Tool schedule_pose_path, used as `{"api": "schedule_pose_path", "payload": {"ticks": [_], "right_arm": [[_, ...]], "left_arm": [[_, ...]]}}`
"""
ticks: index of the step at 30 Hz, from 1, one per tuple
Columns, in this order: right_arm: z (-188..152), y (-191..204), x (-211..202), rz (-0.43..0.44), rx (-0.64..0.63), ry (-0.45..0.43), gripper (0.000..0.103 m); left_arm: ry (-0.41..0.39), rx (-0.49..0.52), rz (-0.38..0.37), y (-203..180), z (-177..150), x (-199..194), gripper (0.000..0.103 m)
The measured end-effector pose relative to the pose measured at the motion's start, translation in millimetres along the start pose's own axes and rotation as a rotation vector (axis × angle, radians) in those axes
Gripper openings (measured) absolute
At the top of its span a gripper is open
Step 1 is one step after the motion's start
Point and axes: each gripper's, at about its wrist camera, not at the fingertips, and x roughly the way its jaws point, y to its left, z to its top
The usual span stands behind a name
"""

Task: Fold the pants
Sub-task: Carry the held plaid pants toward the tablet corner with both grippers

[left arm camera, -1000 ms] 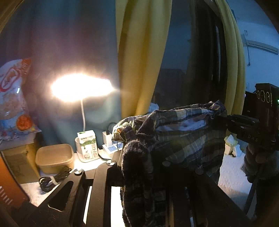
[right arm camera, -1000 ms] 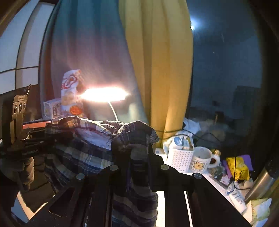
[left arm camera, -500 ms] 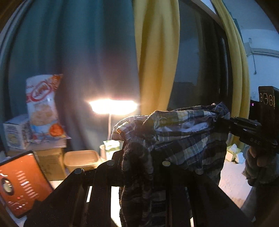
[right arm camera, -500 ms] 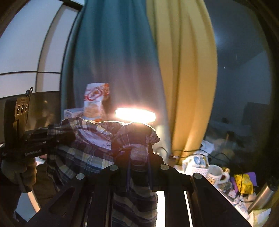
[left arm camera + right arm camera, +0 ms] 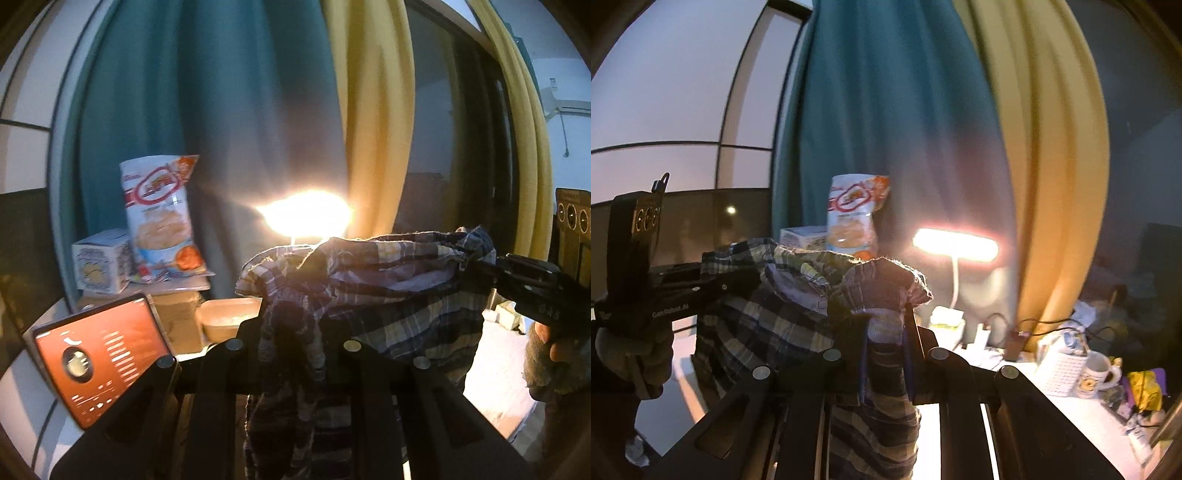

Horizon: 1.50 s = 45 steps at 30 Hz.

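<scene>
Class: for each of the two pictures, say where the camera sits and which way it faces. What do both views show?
Left wrist: sits on the left tool, facing curtains and lamp; the other tool and a gloved hand show at right.
Right wrist: sits on the right tool, facing the same wall; the other tool and hand show at left.
Shared: plaid pants clamped by both tools, snack bag, lamp.

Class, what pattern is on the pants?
Plaid pants: dark navy checks with cream and yellow; clearest in the left wrist view.
</scene>
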Motion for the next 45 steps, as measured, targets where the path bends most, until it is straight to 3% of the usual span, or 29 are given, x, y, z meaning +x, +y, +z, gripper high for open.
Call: {"api": "schedule_pose_path", "payload": {"ticks": [11,16,33,45], "right_arm": [[-3.9,39.7,0.0,0.062,0.008,0.002,0.015],[-13.0,40.8,17.2,0.069,0.031,0.037,0.015],[-69.8,-8.6,119.8,0.027,0.166,0.207,0.015],[-105.9,-32.7,195.6,0.049,0.222,0.331,0.015]], "left_arm": [[0.004,0.004,0.043,19.5,-13.3,-23.9,0.017],[0.037,-0.012,0.053,28.9,-21.2,-13.0,0.017],[0.221,-0.023,0.055,57.8,-60.0,96.4,0.017],[0.359,-0.082,0.07,85.7,-94.1,154.8,0.018]]}}
